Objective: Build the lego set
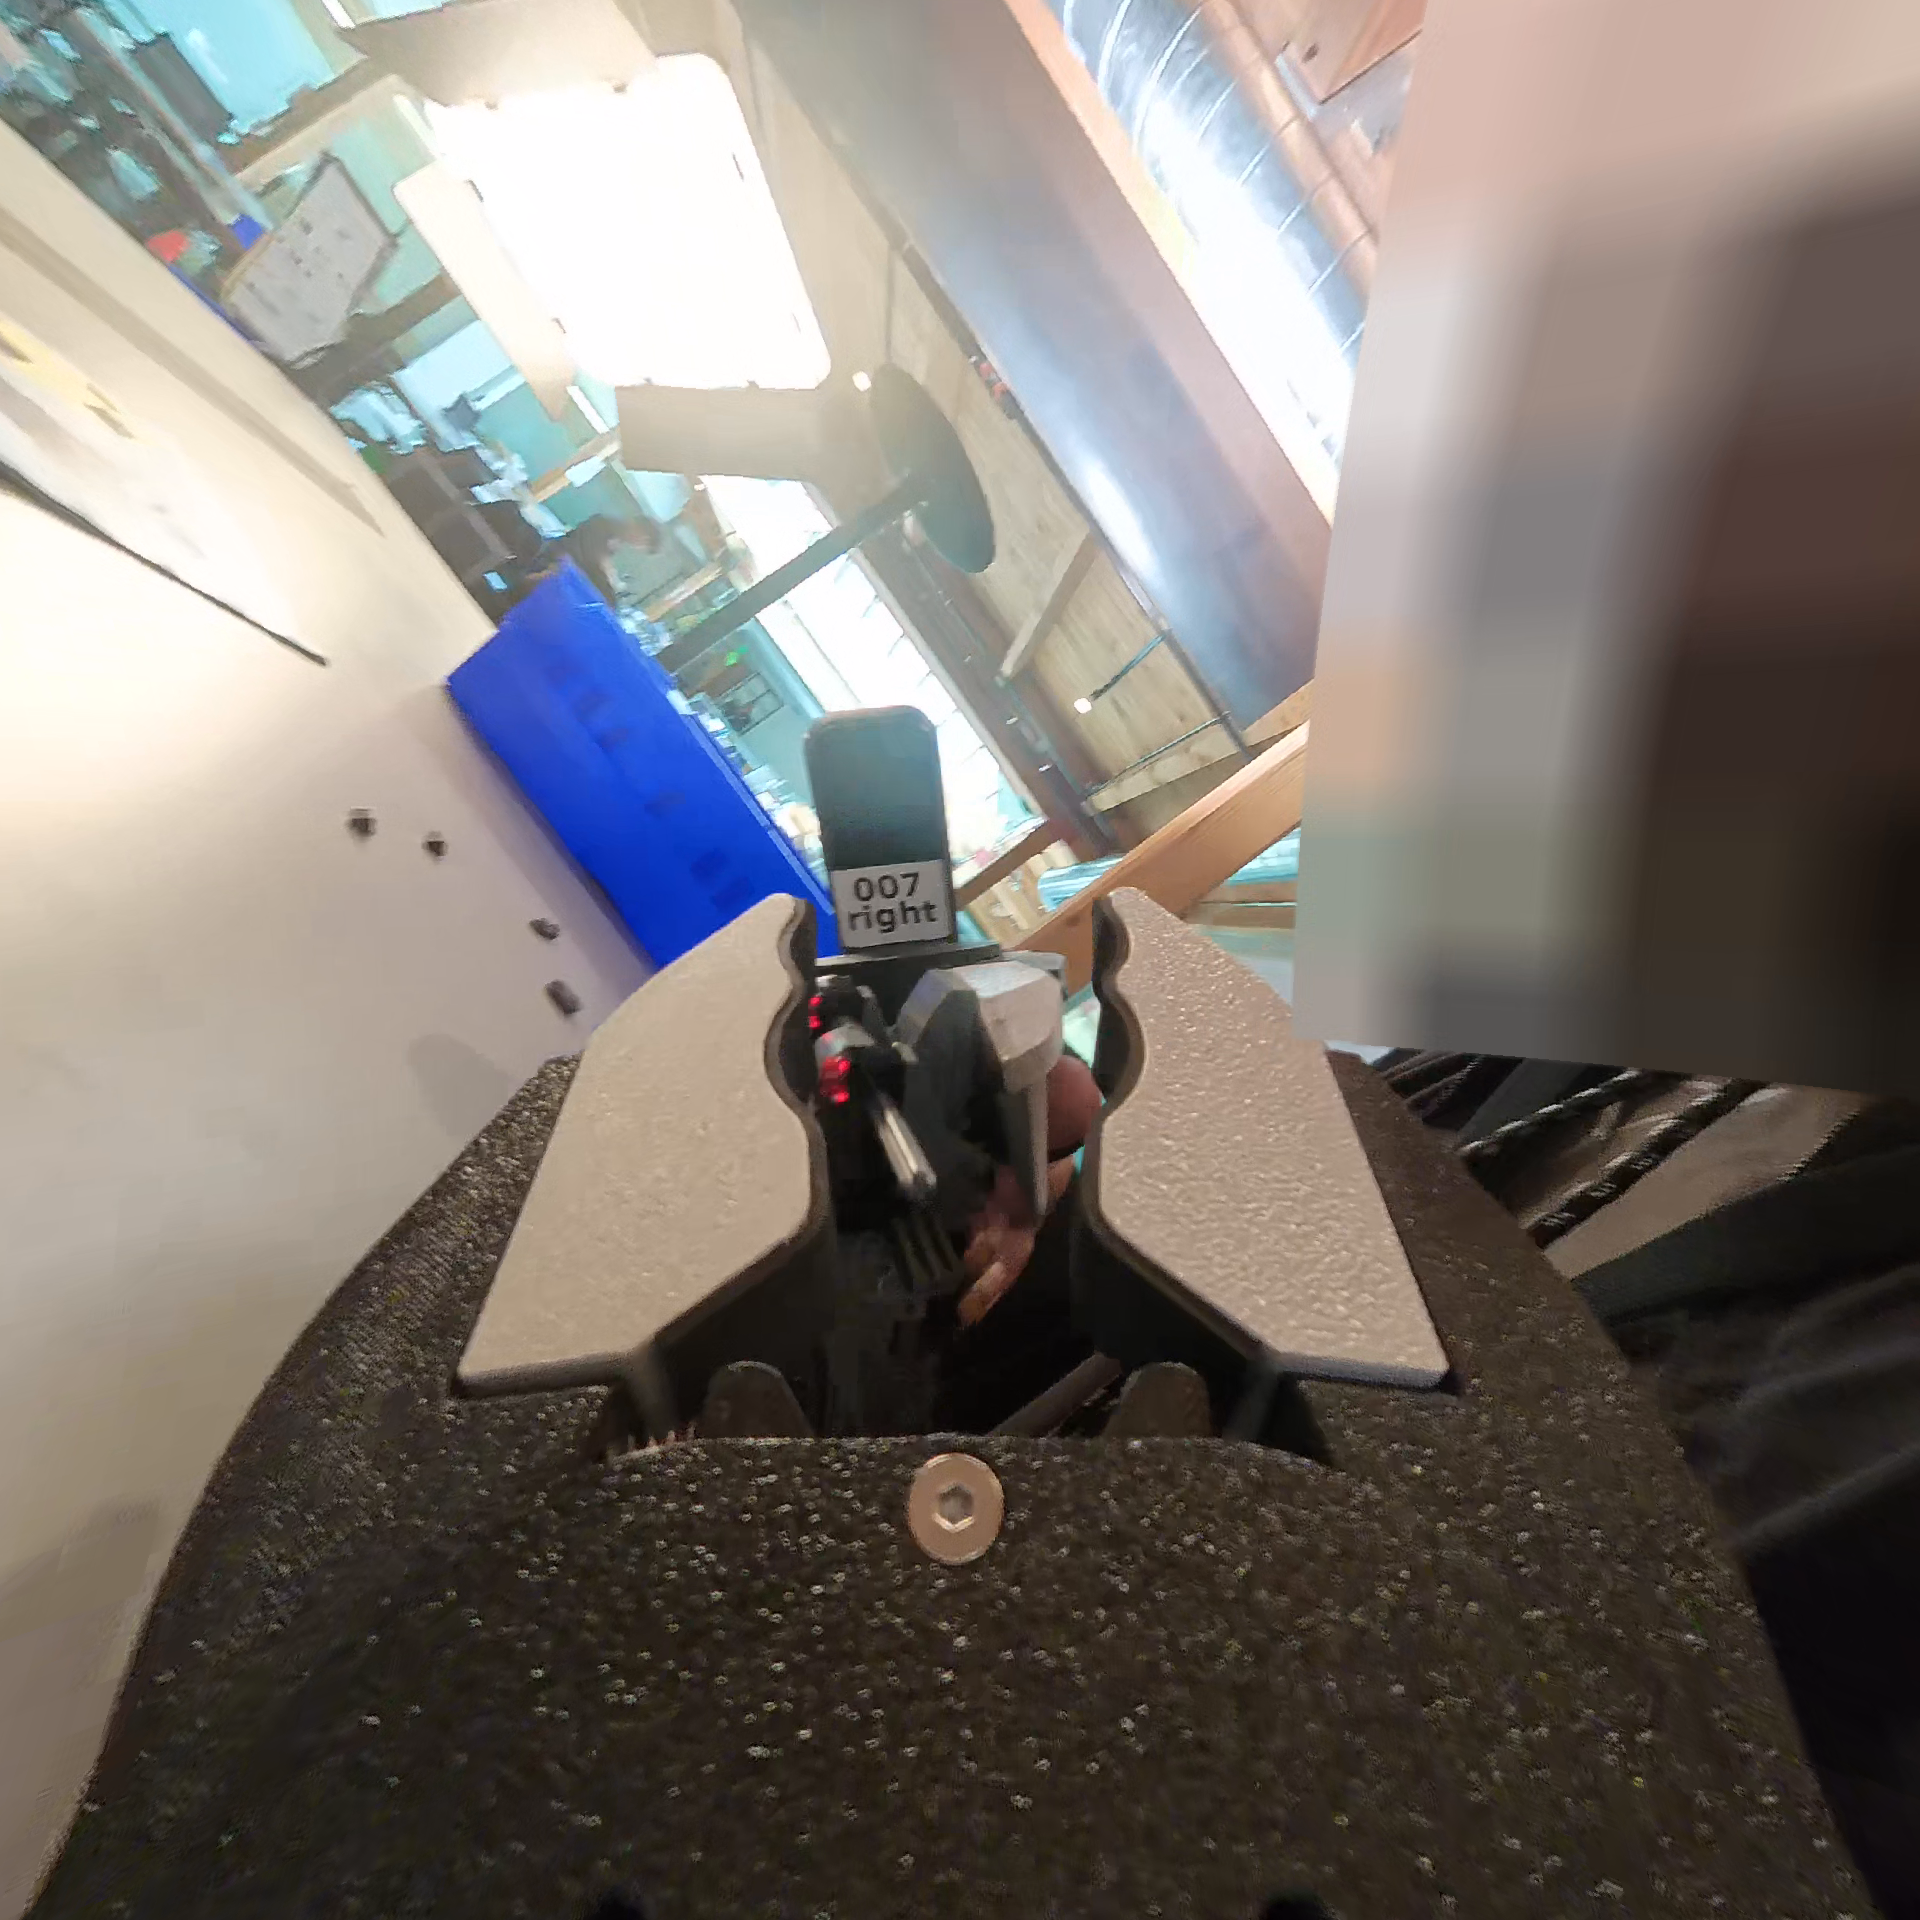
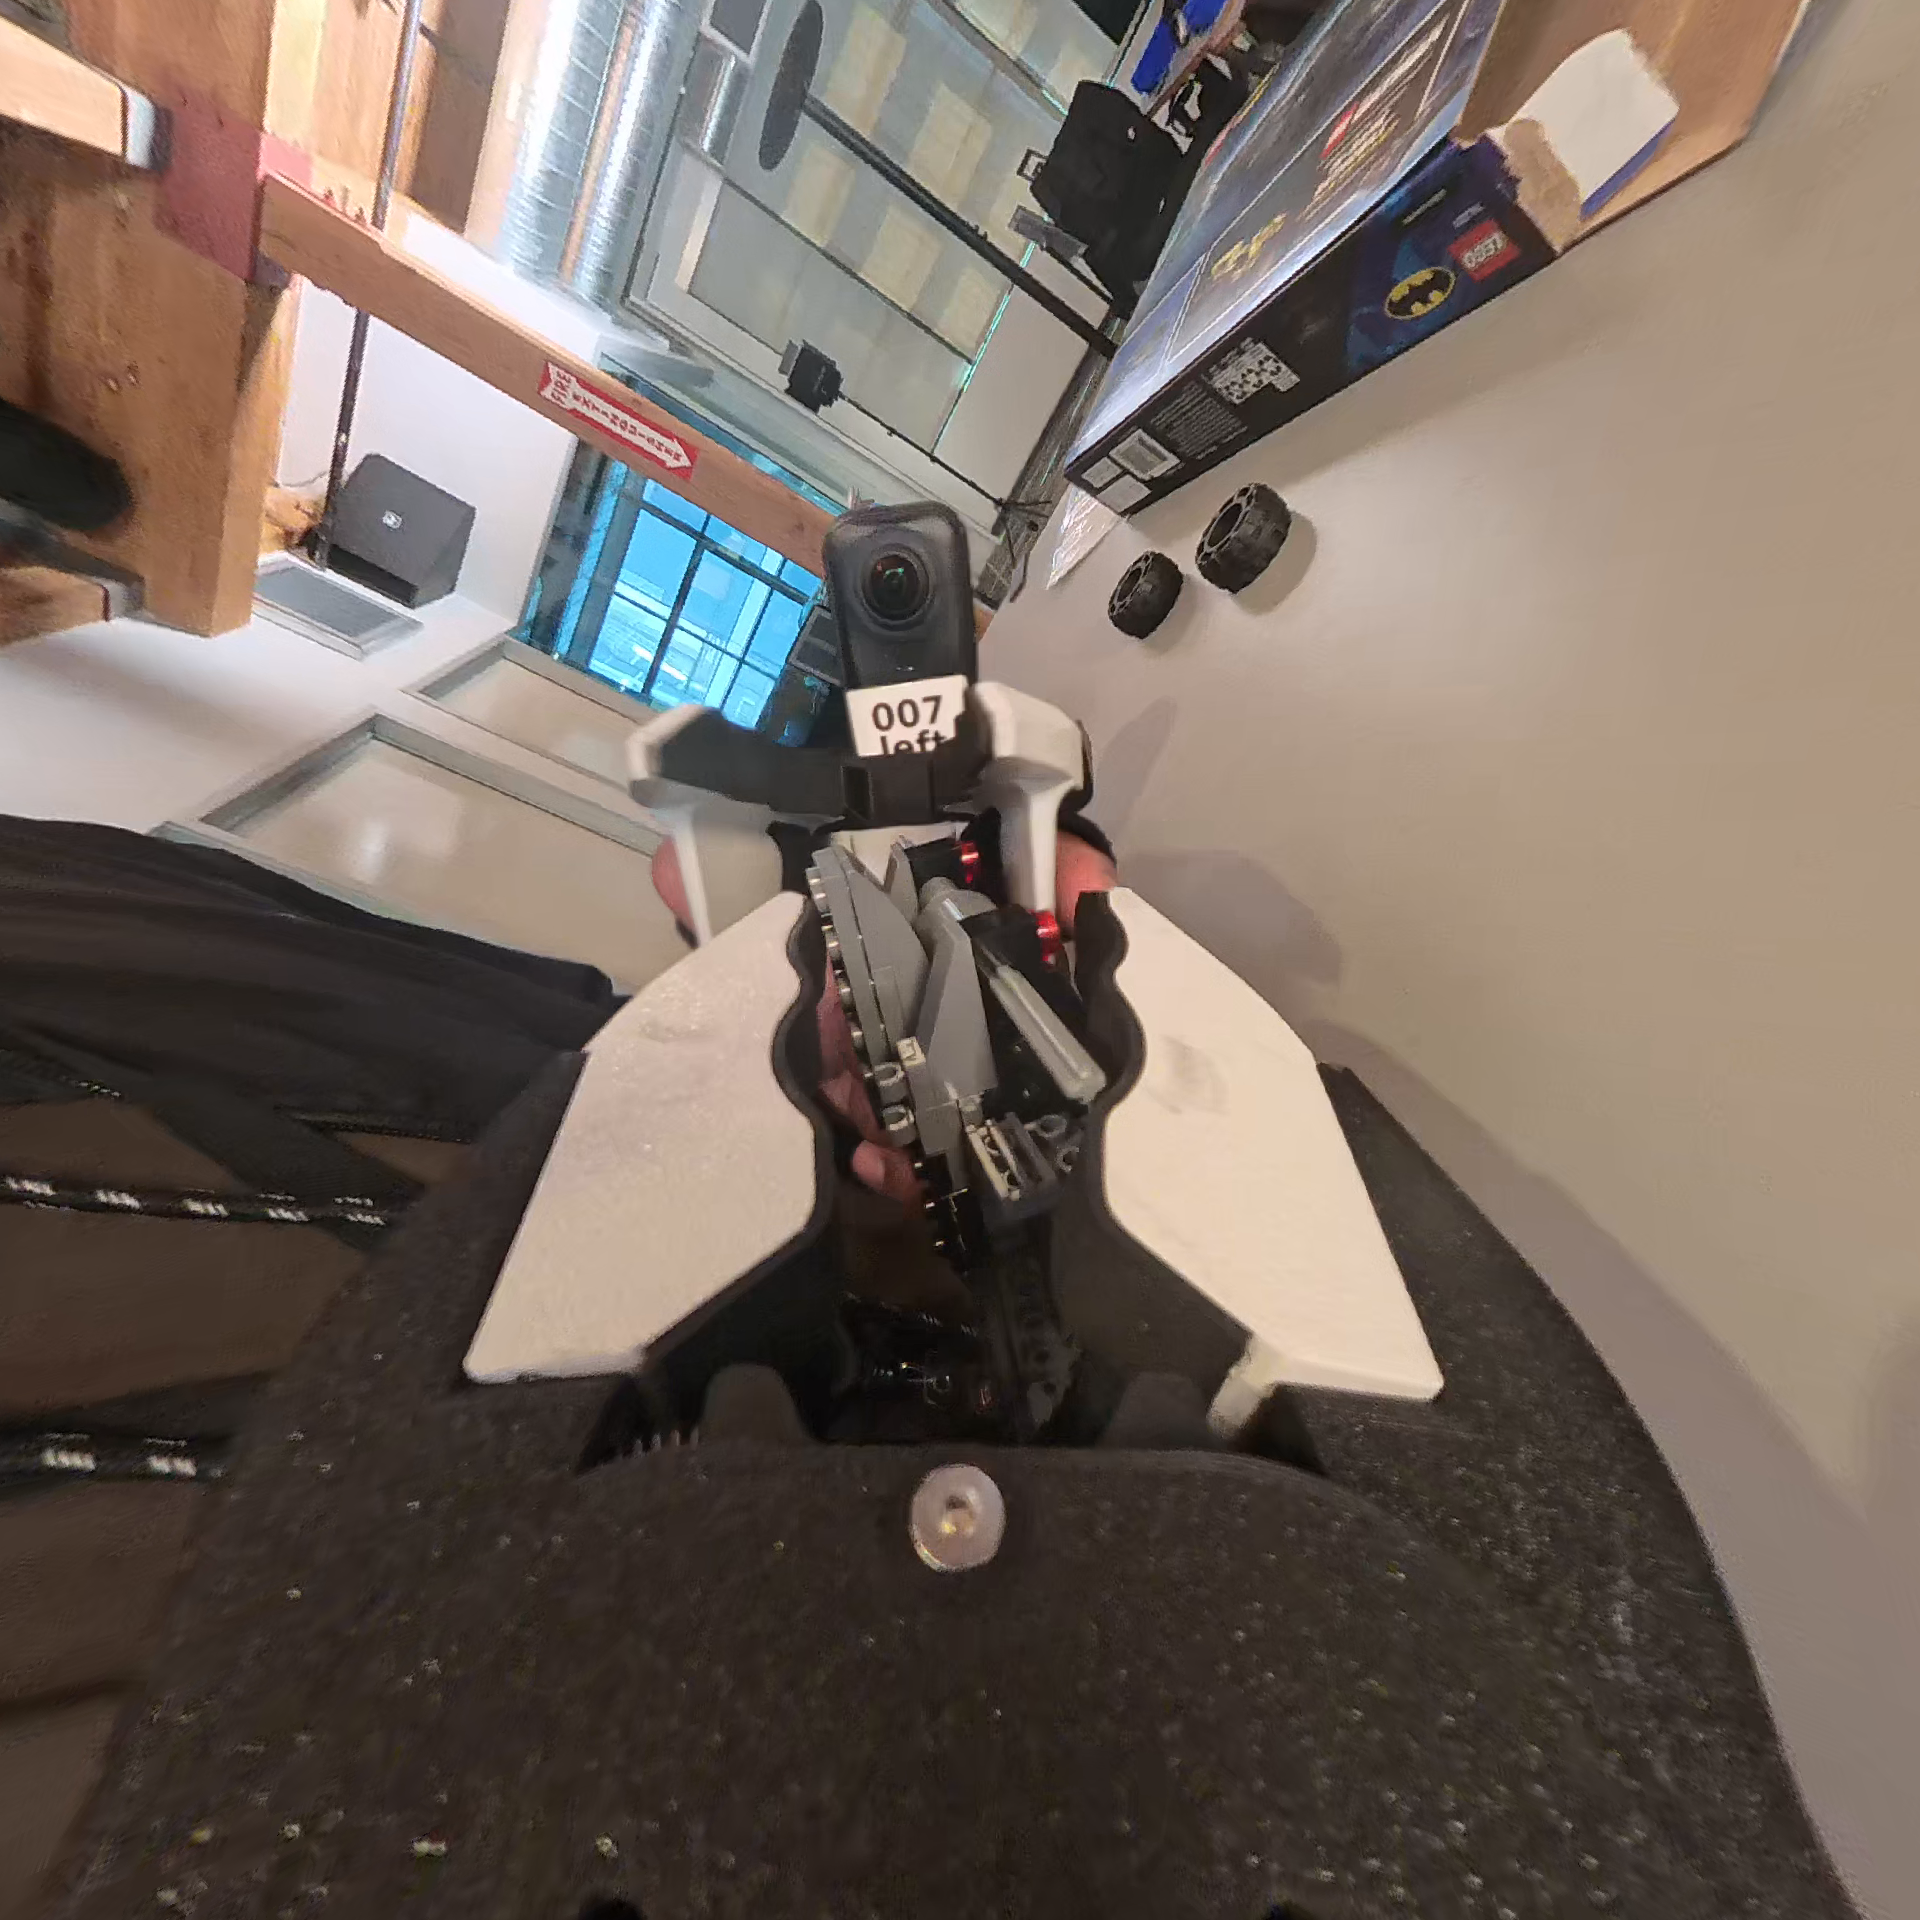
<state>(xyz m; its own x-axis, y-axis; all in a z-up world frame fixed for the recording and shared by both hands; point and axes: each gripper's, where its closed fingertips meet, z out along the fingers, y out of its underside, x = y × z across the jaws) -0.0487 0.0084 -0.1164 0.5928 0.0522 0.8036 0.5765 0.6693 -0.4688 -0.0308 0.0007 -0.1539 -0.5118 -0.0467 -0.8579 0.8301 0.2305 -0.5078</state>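
Both grippers point at each other over a pale table (image 2: 1558, 831). Between them is a grey and black brick-built model with red pins (image 2: 935, 1039). My right gripper (image 2: 956, 925) has both pads against the model's sides. In the left wrist view the model (image 1: 914, 1091) stands between the fingers of my left gripper (image 1: 945, 935). It lies against the left pad, while background shows through a slit beside the right pad. The left gripper also shows in the right wrist view (image 2: 862, 821), with a gap between one finger and the model. One right gripper finger (image 1: 1023, 1003) reaches in between the left fingers.
Two black toy tyres (image 2: 1242, 535) (image 2: 1143, 592) lie on the table near a large printed box (image 2: 1299, 312). A blue bin (image 1: 603, 769) stands at the table's far edge. A person's dark clothing with cords (image 2: 156, 1039) is close on the left. My two grippers' fingertips are within a few centimetres of each other.
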